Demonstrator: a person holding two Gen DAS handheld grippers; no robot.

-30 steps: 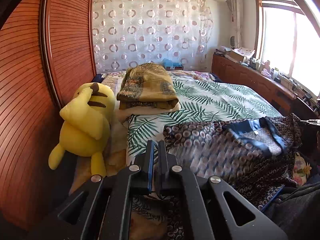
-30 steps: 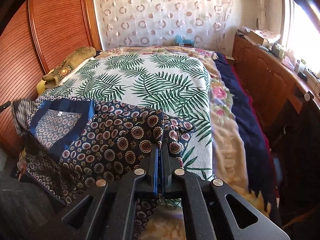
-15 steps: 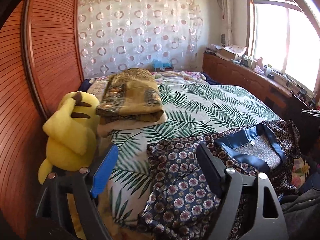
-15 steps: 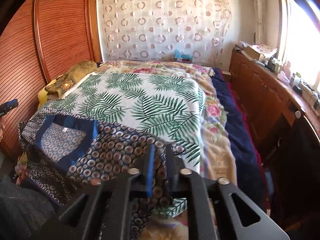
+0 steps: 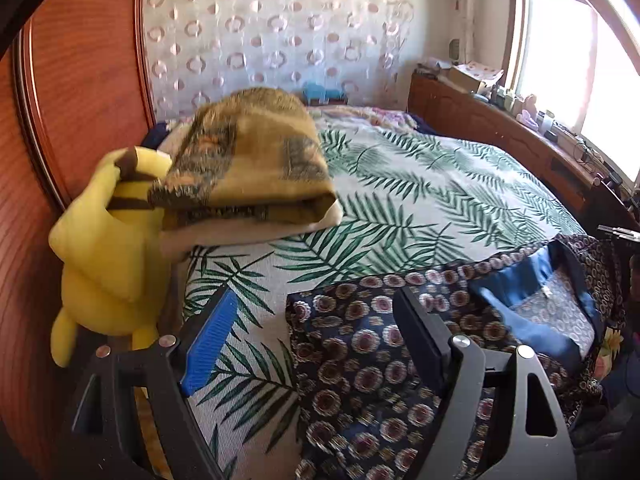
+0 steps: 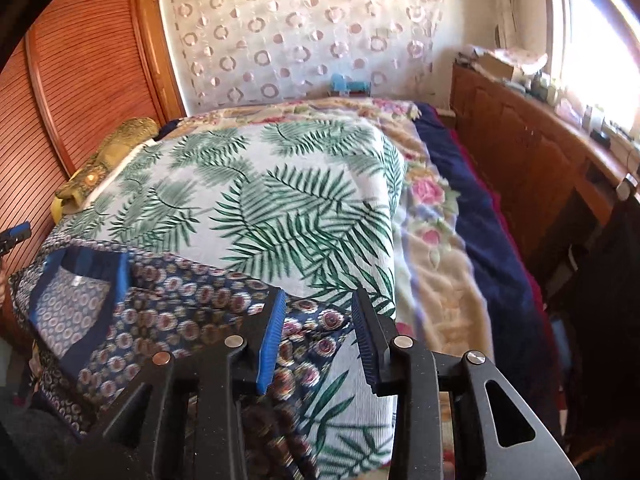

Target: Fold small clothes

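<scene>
- Where the near edge of the bed (image 5: 420, 184) meets the viewer, a dark patterned garment (image 5: 360, 344) with a blue neckline lies spread on the palm-leaf cover, its collar toward the right in the left wrist view.
- Left gripper (image 5: 316, 332): jaws stand wide apart, nothing pressed between them. The blue-padded finger hangs over bare leaf cover; the black finger hangs over the garment's left part.
- Right gripper (image 6: 318, 332): jaws partly apart and just been opening. A corner of the garment (image 6: 160, 312) lies below and between the fingers, but the pads do not press on it.
- In the right wrist view the garment covers the near left of the bed, neckline at far left, its right corner reaching the gripper.
- A folded yellow-brown blanket (image 5: 248, 160) sits farther up the bed on the left, beside a yellow plush toy (image 5: 104, 248) against the wooden panel (image 5: 80, 80).
- Far wall: curtain with ring pattern (image 6: 304, 32). Right: wooden cabinet (image 6: 520, 136) under a bright window.
</scene>
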